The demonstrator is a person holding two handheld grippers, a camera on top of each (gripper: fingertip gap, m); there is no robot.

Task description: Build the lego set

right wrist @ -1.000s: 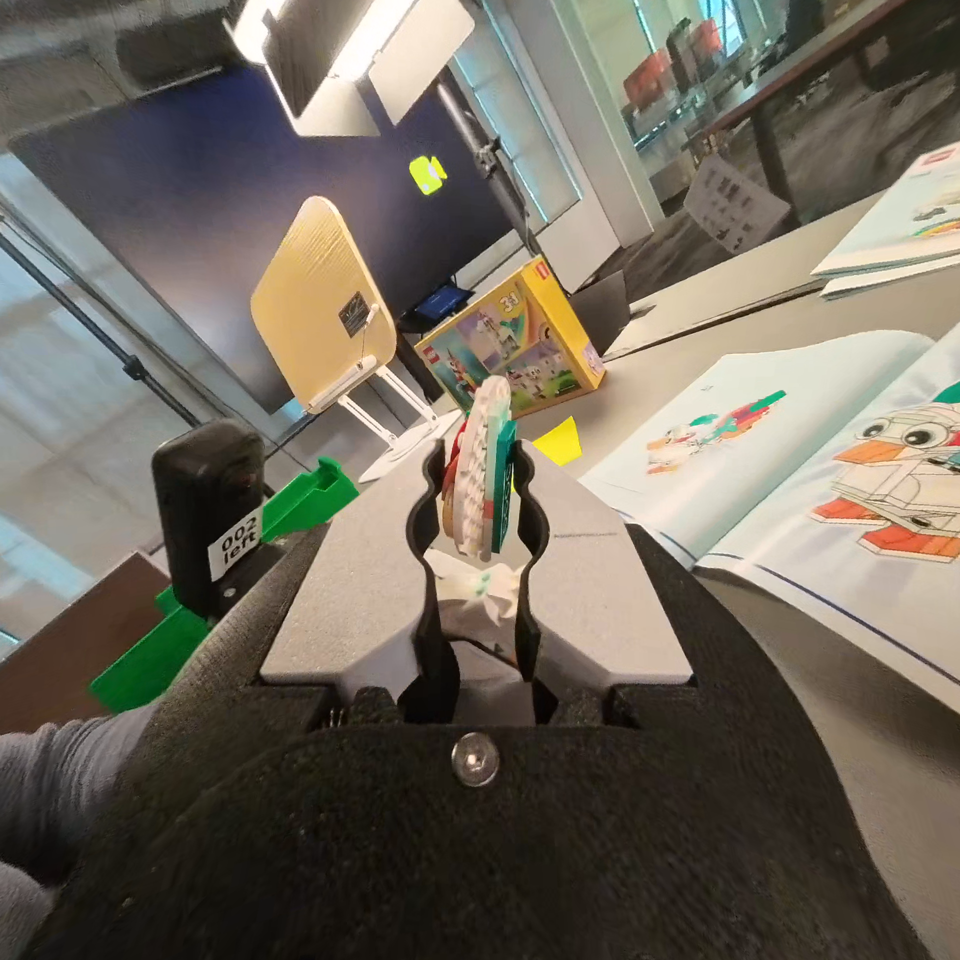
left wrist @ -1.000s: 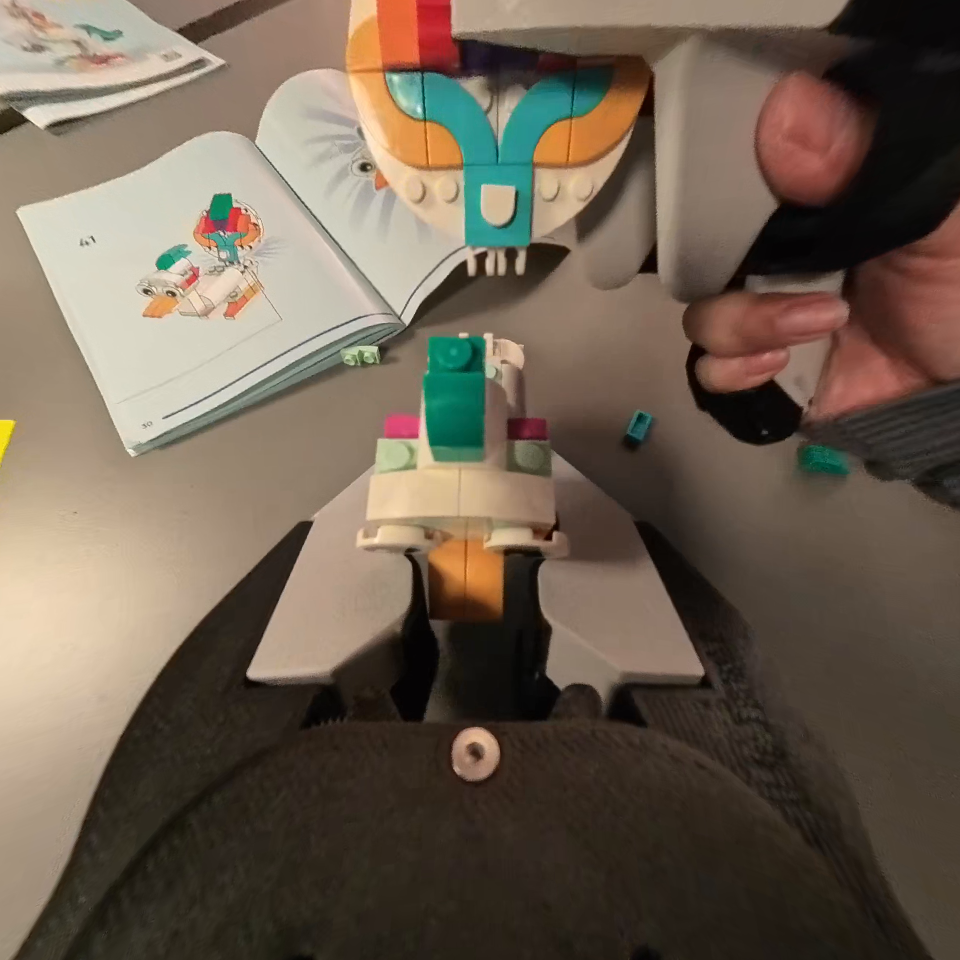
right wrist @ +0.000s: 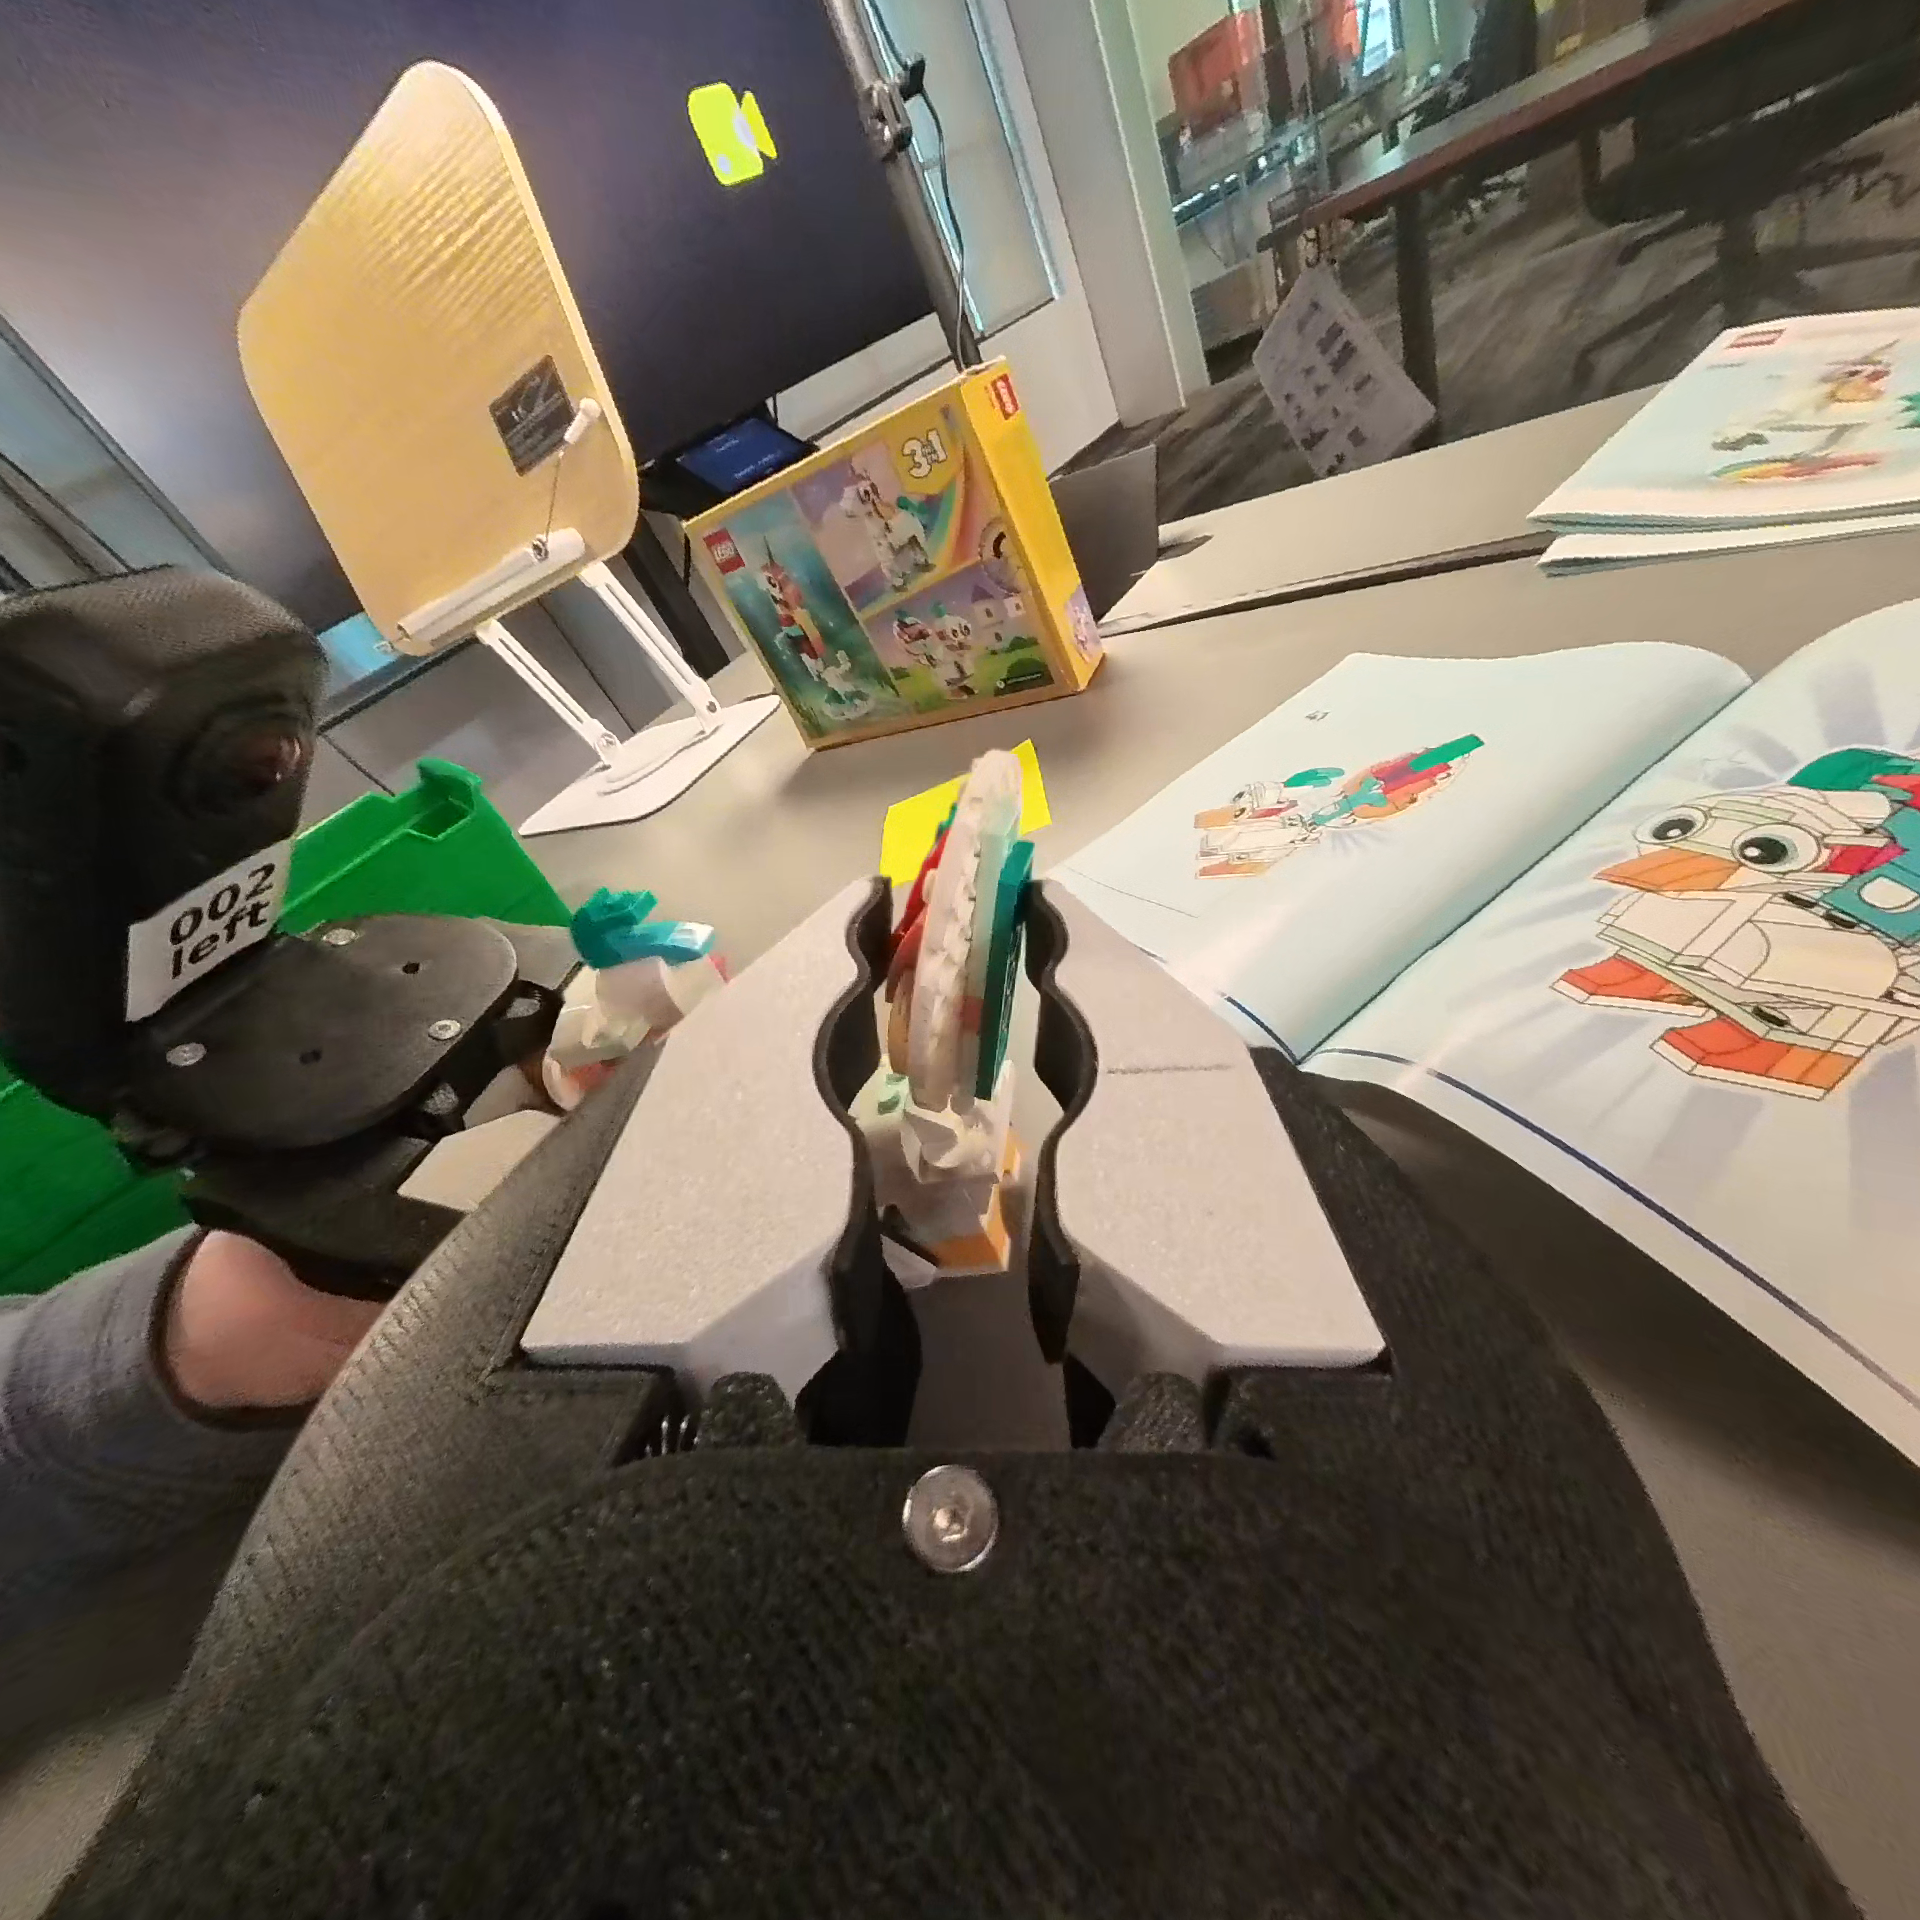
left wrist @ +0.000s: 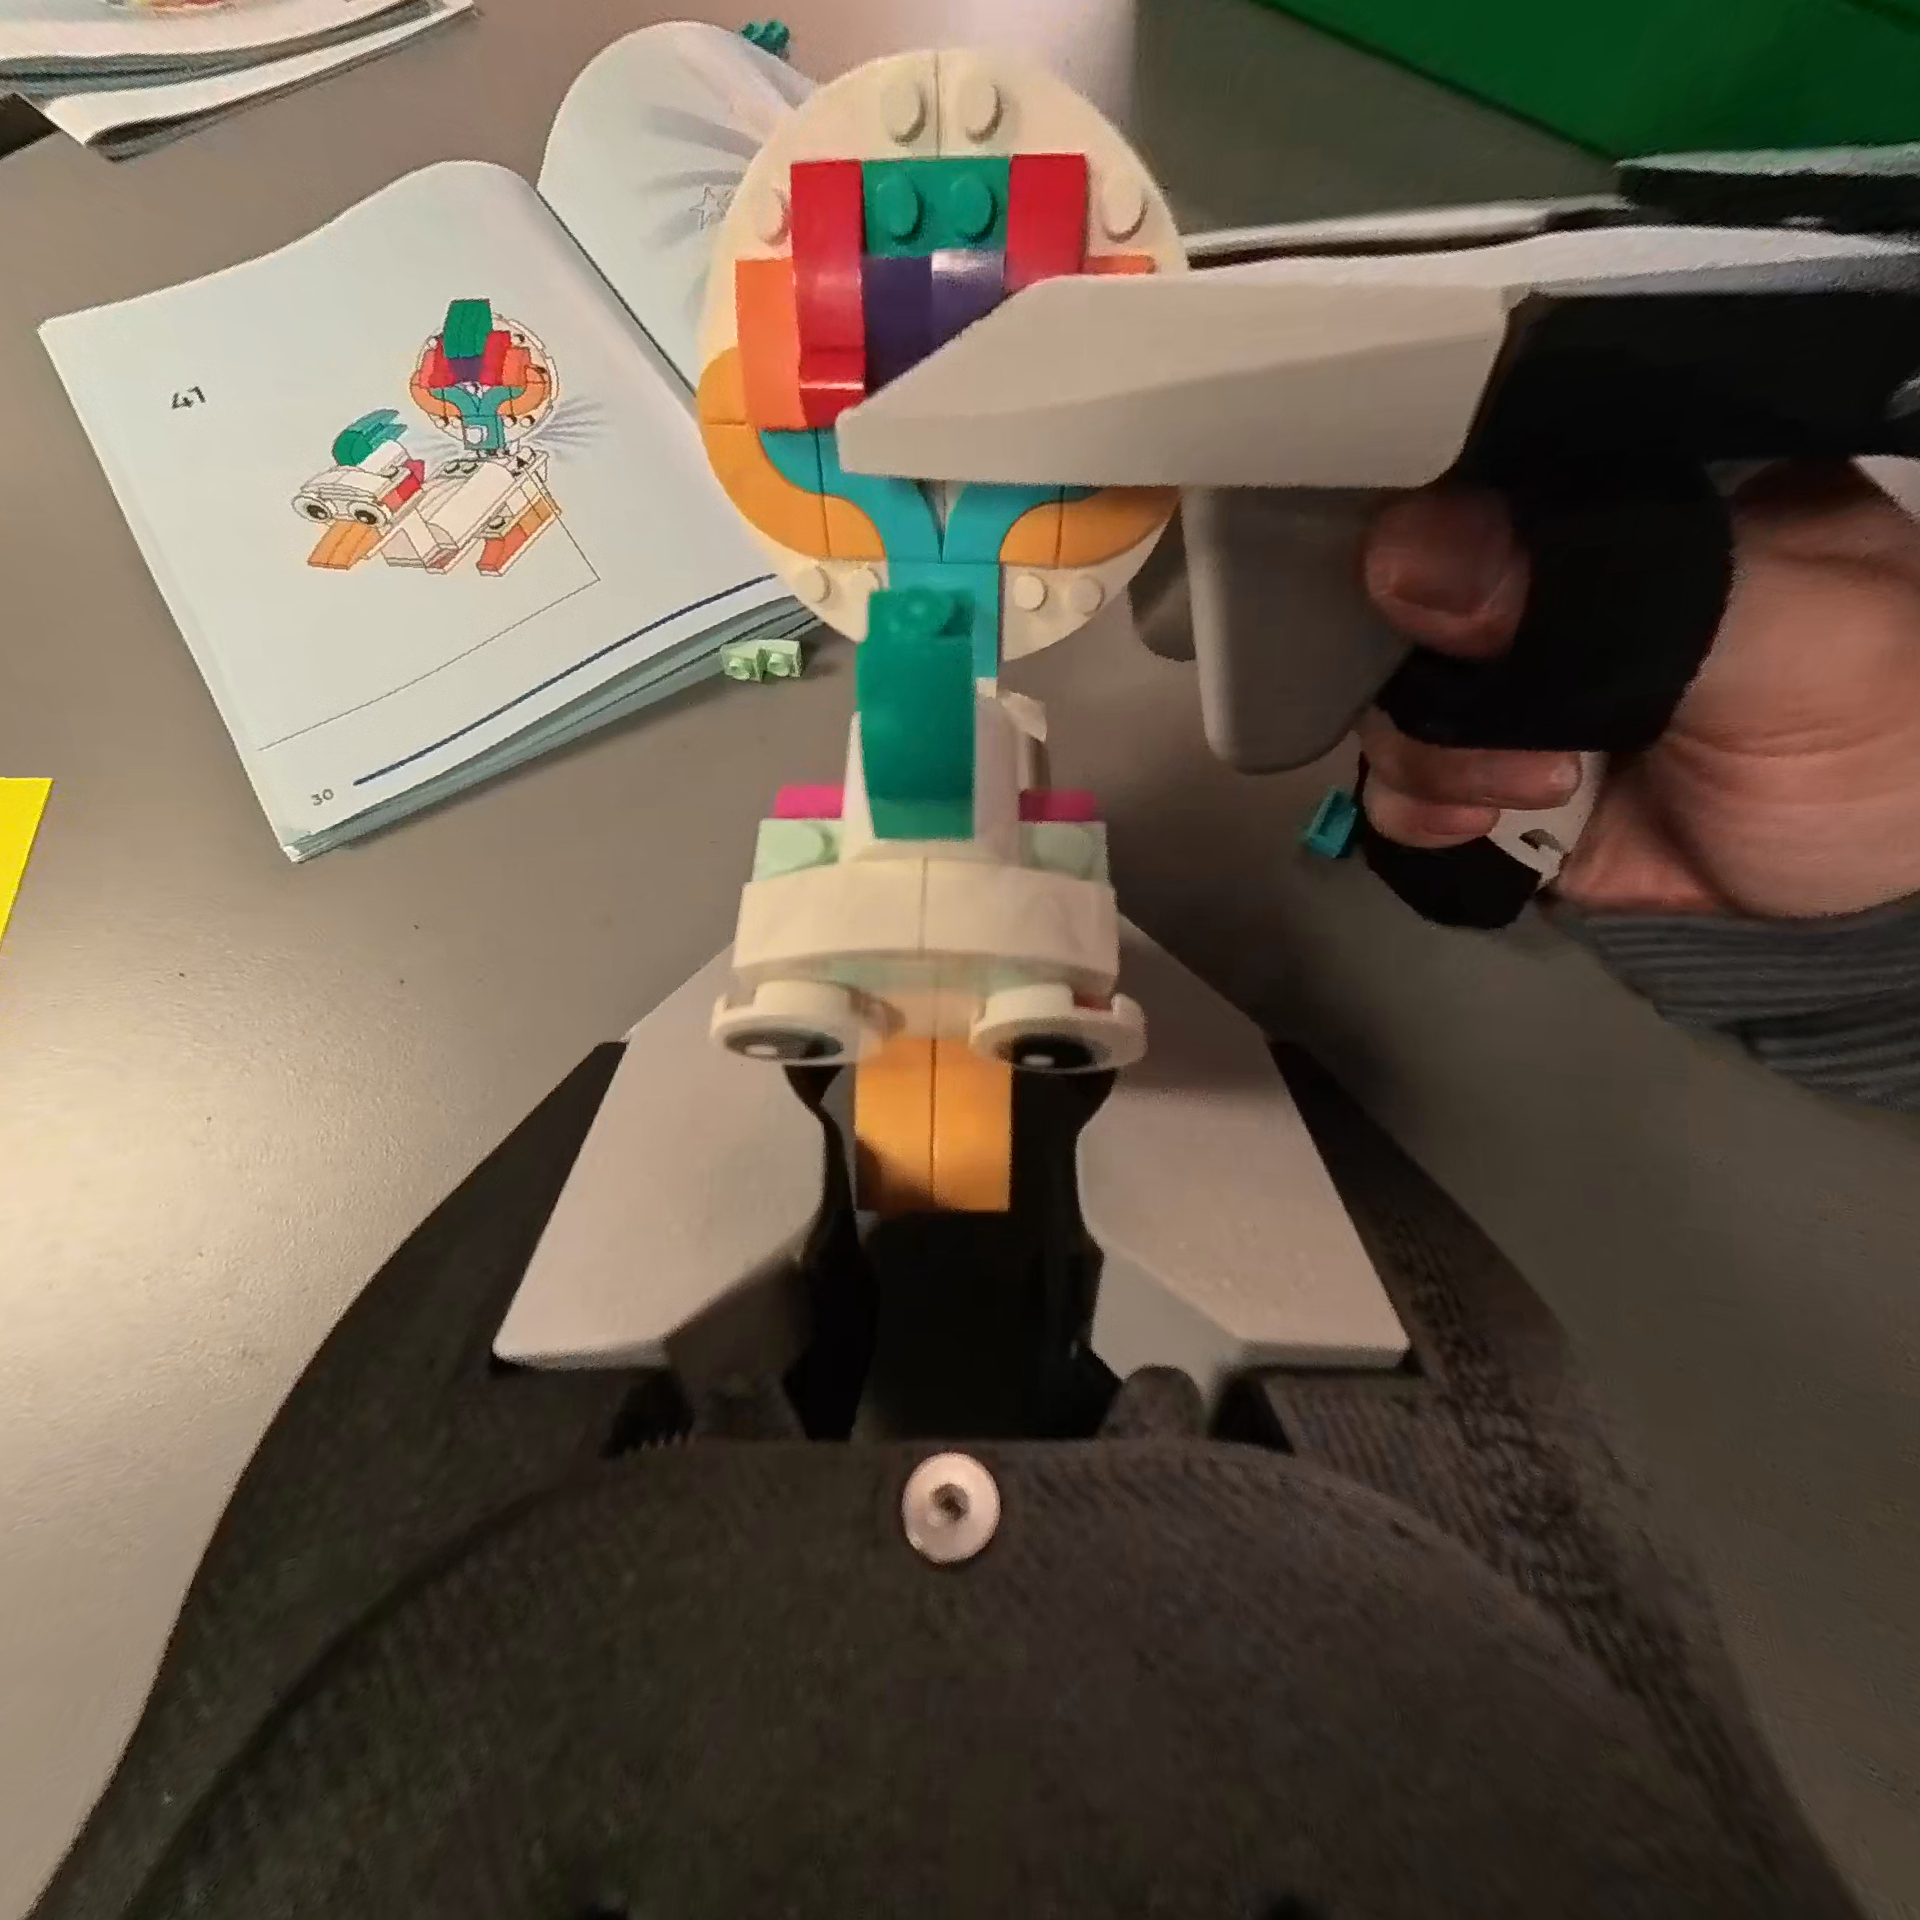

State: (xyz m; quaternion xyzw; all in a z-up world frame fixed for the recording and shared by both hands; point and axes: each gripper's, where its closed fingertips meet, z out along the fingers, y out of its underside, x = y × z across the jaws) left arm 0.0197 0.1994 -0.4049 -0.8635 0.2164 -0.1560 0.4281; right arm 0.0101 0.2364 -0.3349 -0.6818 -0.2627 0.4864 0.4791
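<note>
The left gripper (left wrist: pixel 935 1132) pinches the lego bird (left wrist: pixel 925 914) by its orange beak, so the bird's body points away from the camera. Just past it, the right gripper (right wrist: pixel 956 997) squeezes the round rainbow tail (left wrist: pixel 935 353), standing tall at the bird's far end, with the open booklet (left wrist: pixel 416 499) flat on the grey table (left wrist: pixel 260 1091) behind

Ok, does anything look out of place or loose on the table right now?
A few stray bricks lie loose on the table: a mint piece by the open instruction booklet and a teal one near the hand. Otherwise nothing stands out; both builds sit squarely in their claws.
</note>
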